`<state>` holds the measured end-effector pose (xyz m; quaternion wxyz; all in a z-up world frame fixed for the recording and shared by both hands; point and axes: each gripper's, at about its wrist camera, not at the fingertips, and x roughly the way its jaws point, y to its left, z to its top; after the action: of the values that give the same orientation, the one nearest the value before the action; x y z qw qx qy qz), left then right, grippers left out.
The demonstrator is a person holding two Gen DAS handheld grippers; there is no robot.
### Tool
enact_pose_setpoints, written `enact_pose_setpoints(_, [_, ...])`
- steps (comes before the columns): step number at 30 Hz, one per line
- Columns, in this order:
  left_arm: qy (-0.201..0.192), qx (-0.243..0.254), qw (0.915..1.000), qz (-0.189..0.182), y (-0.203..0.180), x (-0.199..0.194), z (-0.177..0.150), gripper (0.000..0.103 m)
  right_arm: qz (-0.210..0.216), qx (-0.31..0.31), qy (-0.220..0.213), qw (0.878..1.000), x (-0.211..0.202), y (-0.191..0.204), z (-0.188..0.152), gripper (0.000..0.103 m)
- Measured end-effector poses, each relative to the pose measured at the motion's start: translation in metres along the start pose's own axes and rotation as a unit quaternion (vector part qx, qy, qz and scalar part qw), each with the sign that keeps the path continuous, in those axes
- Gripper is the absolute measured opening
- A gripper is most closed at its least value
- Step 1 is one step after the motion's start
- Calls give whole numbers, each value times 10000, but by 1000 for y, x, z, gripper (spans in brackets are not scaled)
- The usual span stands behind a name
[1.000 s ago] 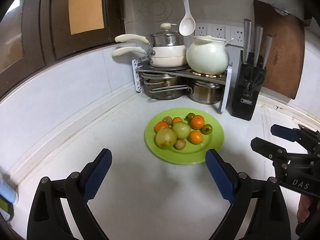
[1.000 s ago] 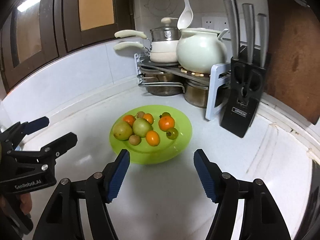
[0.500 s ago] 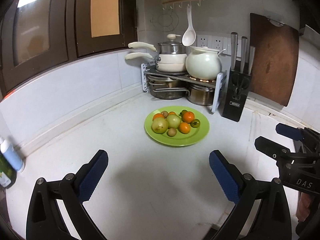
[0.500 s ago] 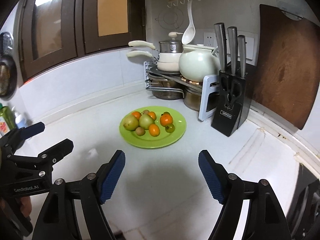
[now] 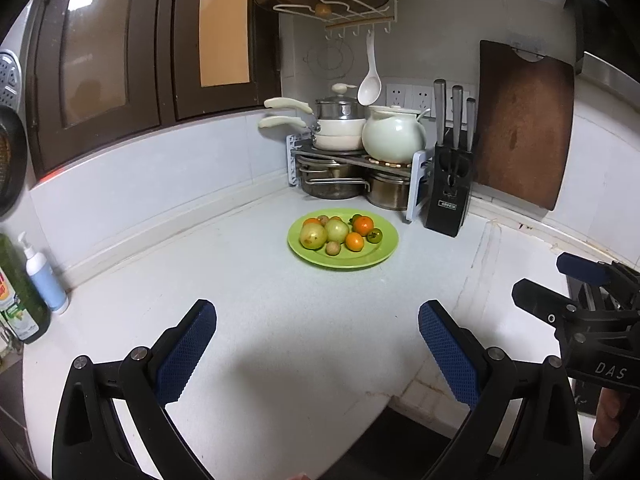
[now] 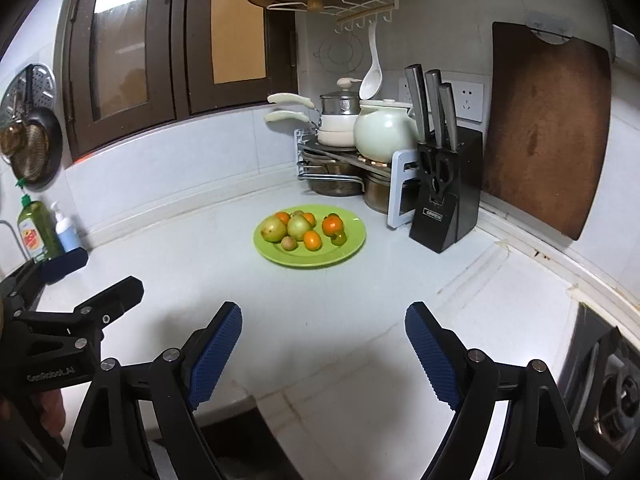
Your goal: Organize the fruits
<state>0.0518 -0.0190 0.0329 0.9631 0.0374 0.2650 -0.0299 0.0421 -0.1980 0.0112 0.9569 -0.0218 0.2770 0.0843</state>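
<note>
A green plate [image 5: 372, 258] [image 6: 352, 250] sits on the white counter in the corner, holding several fruits: two pale green round ones [image 5: 313, 236] [image 6: 299, 227], small oranges [image 5: 363, 225] [image 6: 332, 224], a dark green fruit [image 5: 375, 235] and a small brown one [image 6: 289, 243]. My left gripper [image 5: 318, 346] hangs wide open well short of the plate, nothing between its blue pads. My right gripper [image 6: 323, 344] is also back from the plate, its jaws opening and empty. Each gripper shows at the side of the other's view.
A pot rack [image 5: 352, 160] with pans and a cream pot stands behind the plate. A black knife block [image 5: 450, 192] and a brown cutting board [image 5: 524, 128] are to its right. Bottles [image 5: 44, 280] stand far left. A stove burner [image 6: 616, 392] lies far right.
Both grippers have drawn back from the plate, so it looks smaller and more counter and its front edge show. The right jaws have spread wider.
</note>
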Motion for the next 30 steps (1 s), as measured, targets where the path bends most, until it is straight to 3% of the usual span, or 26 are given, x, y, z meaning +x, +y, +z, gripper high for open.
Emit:
enact_pose_setpoints(12, [-92, -37, 9999, 107, -8, -32, -14, 103, 138, -27, -20, 9999, -27, 5, -20, 85])
enact_pose_setpoints(30, [-172, 16, 9997, 146, -14, -46, -16, 103, 162, -13, -46, 9999, -37, 6, -24, 85])
